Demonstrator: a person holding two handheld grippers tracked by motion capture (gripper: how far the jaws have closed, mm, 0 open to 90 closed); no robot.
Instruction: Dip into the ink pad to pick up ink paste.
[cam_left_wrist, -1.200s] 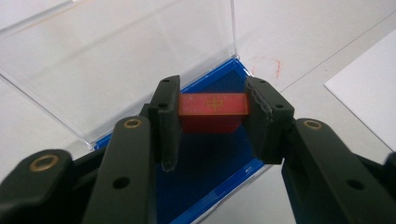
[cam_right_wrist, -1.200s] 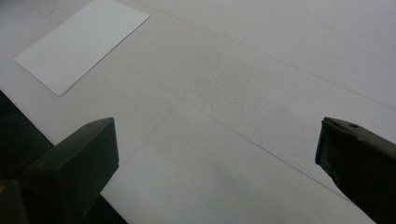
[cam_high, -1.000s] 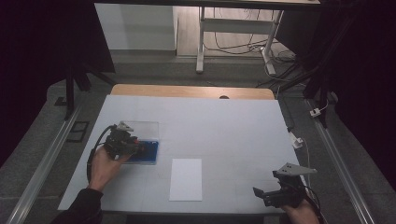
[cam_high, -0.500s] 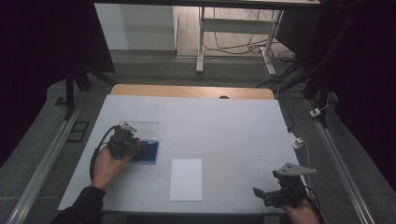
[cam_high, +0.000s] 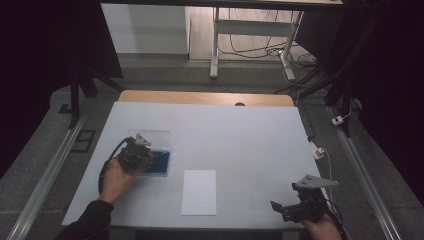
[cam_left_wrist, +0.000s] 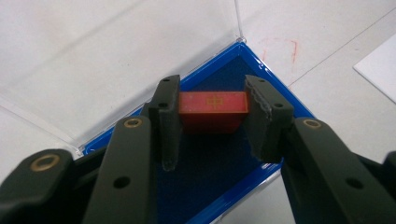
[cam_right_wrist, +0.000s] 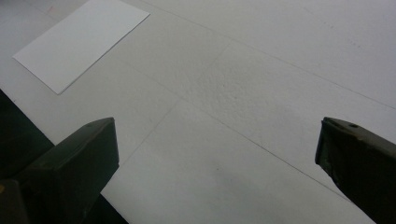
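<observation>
**Now we hold the little red block**

Now we look at the blue box (cam_left_wrist: 219, 163) first, because everything else sits around it. It lies on the white table (cam_high: 250, 135), and its clear lid (cam_left_wrist: 116, 60) is flipped open and lies flat just beside it, on the far side.

Inside the blue box we see a small red block (cam_left_wrist: 213, 109). Our left gripper (cam_left_wrist: 212, 121) has come down into the box. Its two black jaws press on the two short ends of the red block, one on each side, so we think it is squeezing the block tight. The long side of the block runs straight across from one jaw to the other. The block sits right at the jaw tips, near the far corner of the box, and we cannot tell if it rests on the blue floor or is a bit above it.

A white sheet of paper (cam_high: 199, 192) lies near the blue box, on its right.

Our right gripper (cam_high: 286, 210) is well apart from the blue box, past the paper, by the near edge of the table. Its jaws are spread wide and hold nothing.

So the left hand (cam_high: 114, 177) is the near one. We think the next move is to lift the block straight up and out of the box.
</observation>
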